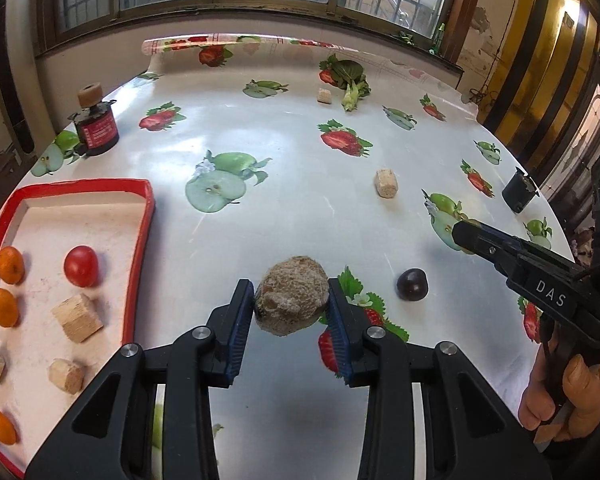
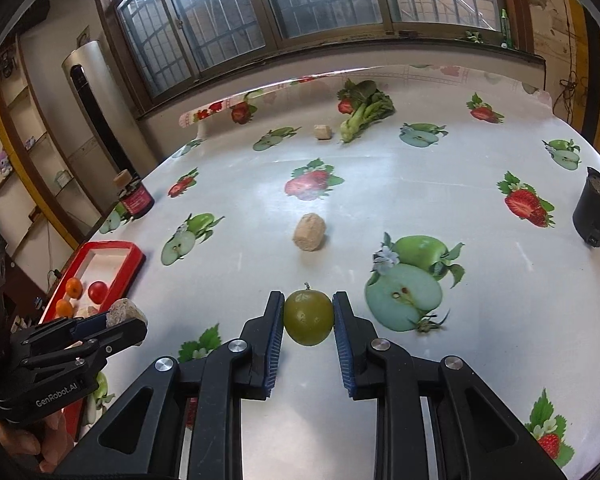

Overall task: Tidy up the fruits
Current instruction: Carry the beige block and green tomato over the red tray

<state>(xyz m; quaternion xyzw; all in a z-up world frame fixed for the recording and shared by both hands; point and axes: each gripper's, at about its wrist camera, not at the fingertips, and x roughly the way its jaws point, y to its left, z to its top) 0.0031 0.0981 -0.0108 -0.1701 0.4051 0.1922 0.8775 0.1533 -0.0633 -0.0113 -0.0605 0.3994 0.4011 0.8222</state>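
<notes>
The left gripper [image 1: 291, 300] was clamped on a rough, brownish, lumpy round fruit [image 1: 291, 295], its blue ribbed pads pressing both flanks, and the fruit hung clear of the table, casting a reflection on the glossy fruit-printed tablecloth [image 1: 300, 208] below. The right gripper [image 2: 309, 312] was closed as tightly on a smooth round green fruit [image 2: 309, 317], pinched across its widest part with the stem upward, a grip that seemed chosen so the ball could not roll out.

The red-rimmed white tray [image 1: 140, 240] lay at the table's near left edge. It held three small orange citrus fruits [image 1: 10, 265], one red tomato-like fruit [image 1: 81, 266] and several pale wooden blocks [image 1: 77, 318], so it looked like the collecting place, and both held fruits were probably bound there.

A dark purple round fruit [image 1: 412, 284] sat on the cloth, just beside the left gripper's load, apparently awaiting a later turn. A pale cork-like cylinder [image 2: 309, 233] lay mid-table, and a leafy green vegetable [image 2: 366, 110] rested near the far edge; neither seemed part of the fruit sorting. A dark jar with a red label [image 1: 97, 128] stood at the left edge, a black cup [image 2: 596, 216] at the right.
</notes>
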